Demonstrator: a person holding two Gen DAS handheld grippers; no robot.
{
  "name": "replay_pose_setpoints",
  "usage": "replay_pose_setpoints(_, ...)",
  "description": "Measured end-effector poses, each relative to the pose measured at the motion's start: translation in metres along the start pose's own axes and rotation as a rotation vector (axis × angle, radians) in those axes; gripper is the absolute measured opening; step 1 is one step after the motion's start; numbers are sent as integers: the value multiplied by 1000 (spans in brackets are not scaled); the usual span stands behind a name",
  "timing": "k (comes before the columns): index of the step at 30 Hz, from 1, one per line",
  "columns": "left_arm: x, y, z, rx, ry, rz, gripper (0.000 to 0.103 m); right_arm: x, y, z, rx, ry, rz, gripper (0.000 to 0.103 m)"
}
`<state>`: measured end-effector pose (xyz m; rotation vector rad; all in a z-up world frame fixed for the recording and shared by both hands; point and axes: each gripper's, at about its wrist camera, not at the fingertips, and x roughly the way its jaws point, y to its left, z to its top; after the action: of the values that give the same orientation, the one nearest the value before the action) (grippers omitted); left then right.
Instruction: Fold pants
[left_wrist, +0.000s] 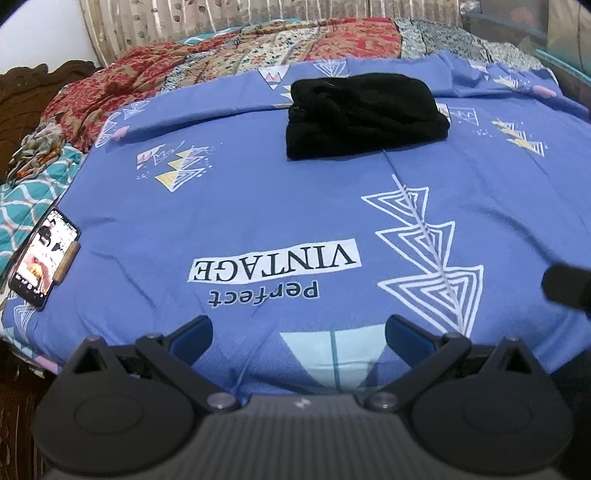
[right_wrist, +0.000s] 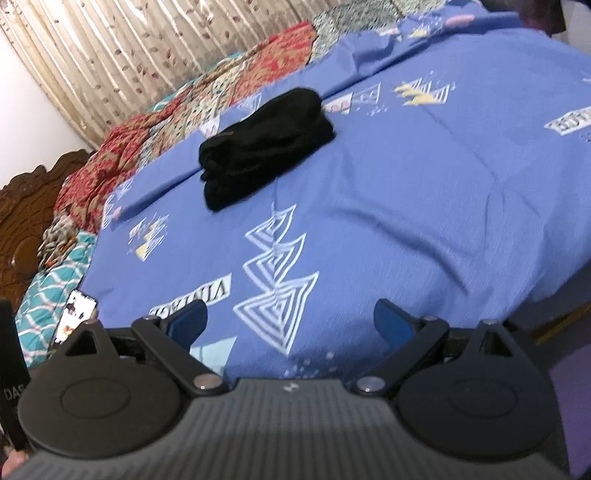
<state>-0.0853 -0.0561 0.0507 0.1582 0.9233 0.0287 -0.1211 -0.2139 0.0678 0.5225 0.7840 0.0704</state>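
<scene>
Both tools are spread wide and holding nothing. Left tool (left_wrist: 297, 330) sits at the bottom of its frame over the blue bedsheet (left_wrist: 258, 206), right tool (right_wrist: 290, 319) is in the same spot in its own view, tilted a fair bit so the whole bed leans.

So the pants (left_wrist: 364, 114) are up in the upper middle of the left view, a black bundle lying on the sheet, well apart from either tool. In the right view they're upper left of centre (right_wrist: 264, 147) and look stacked in a few layers. Honestly it looks pretty much folded already, though I can't tell how neat the edges are, black on black hides all the creases.

What could go wrong from here, my guess:
- if either tool goes back in to tidy, pinching just the top layer would drag the stack open
- the sheet is loose and wrinkly, so a low pass could catch it and slide the bundle along
- there's a phone (left_wrist: 44, 258) at the left edge of the left view, screen lit, right at the bed's edge. A careless swing that side could knock it off
- the patterned blankets (left_wrist: 229, 55) heaped behind are close enough to get tangled in if the bundle gets pushed back
</scene>
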Motion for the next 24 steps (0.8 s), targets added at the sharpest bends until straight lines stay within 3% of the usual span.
replay_pose_setpoints(12, 39, -6, 24, 17, 66, -17, 103, 31, 1, 17, -49, -36, -92, 98)
replay_pose_setpoints(18, 57, -9, 35, 16, 86, -24, 103, 46, -4, 26, -48, 5, -103, 98)
replay_pose_setpoints(24, 76, -11, 37, -1, 165, -50, 103, 57, -4, 29, -53, 51, -95, 98)
